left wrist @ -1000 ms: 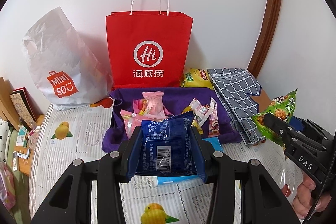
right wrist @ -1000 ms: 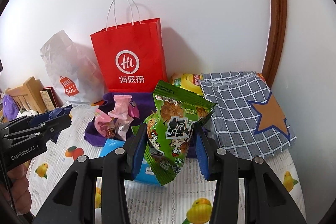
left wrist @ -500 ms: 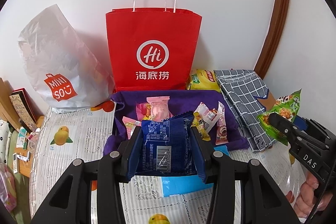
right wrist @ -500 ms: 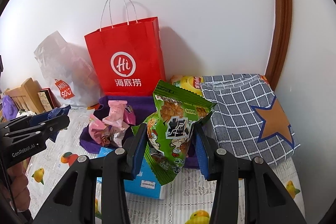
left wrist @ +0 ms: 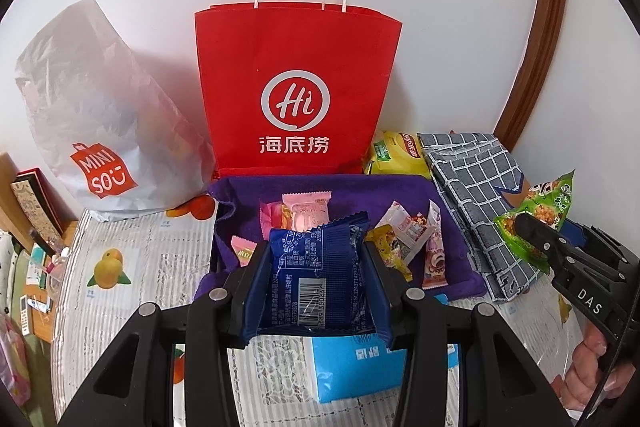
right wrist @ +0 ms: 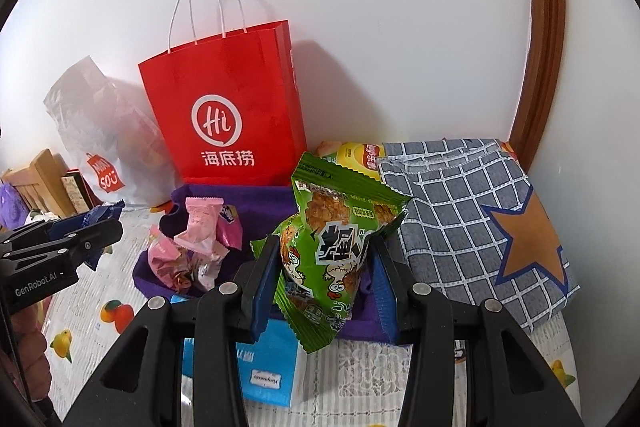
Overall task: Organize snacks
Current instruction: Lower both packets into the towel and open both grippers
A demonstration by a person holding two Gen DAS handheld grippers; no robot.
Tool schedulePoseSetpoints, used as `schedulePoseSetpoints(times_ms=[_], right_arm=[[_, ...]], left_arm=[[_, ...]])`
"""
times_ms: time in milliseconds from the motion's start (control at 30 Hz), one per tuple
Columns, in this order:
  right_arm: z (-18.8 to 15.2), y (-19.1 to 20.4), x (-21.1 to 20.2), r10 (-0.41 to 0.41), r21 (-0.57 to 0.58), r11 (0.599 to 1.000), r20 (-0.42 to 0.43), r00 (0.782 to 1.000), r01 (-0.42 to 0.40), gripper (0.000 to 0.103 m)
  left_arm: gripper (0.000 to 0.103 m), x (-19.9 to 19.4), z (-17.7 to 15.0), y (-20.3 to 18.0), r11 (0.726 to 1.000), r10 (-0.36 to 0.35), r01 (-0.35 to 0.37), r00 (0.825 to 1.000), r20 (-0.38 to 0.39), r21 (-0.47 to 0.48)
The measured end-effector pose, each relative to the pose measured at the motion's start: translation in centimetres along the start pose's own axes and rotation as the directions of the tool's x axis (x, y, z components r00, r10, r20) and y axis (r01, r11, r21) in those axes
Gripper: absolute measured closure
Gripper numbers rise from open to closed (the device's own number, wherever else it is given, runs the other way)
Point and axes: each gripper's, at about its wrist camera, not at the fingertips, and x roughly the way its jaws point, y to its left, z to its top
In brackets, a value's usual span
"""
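My left gripper (left wrist: 316, 275) is shut on a dark blue snack packet (left wrist: 320, 275), held upright above the near edge of a purple cloth-lined tray (left wrist: 360, 187). The tray holds several pink and white snack packets (left wrist: 306, 209). My right gripper (right wrist: 326, 267) is shut on a green snack bag (right wrist: 332, 247), held above the tray's right part (right wrist: 256, 195). The right gripper also shows at the right of the left wrist view (left wrist: 536, 231), and the left gripper at the left of the right wrist view (right wrist: 80, 239). A red paper bag (left wrist: 296, 95) stands open behind the tray.
A white Miniso bag (left wrist: 92, 131) leans on the wall at the left. A yellow chips bag (left wrist: 396, 151) and a grey checked cloth bag (right wrist: 472, 219) lie at the right. A blue tissue pack (left wrist: 352, 363) lies before the tray. Wall and wooden door frame (right wrist: 540, 47) behind.
Both grippers have moved forward toward the tray and red bag, each still holding its packet. The red bag looks larger and nearer.
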Motion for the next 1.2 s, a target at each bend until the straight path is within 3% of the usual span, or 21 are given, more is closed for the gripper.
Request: schedulePoseSetpoints(times_ms=[767,1200], right_arm=[[2.2,-1.1,5.6,-0.005,0.019,1.0,-0.025,1.0,0.005,0.06],[2.3,-0.7,10.5,0.008,0.003,1.0,-0.079,0.997,-0.008,0.06]], left_arm=[[0.061,4.7,2.3,1.5,1.0,0.009,-0.01,1.0,-0.029,-0.014],[0.061,9.4,2.1,1.1,0.999,-0.035,0.032,0.993,-0.108,-0.025]])
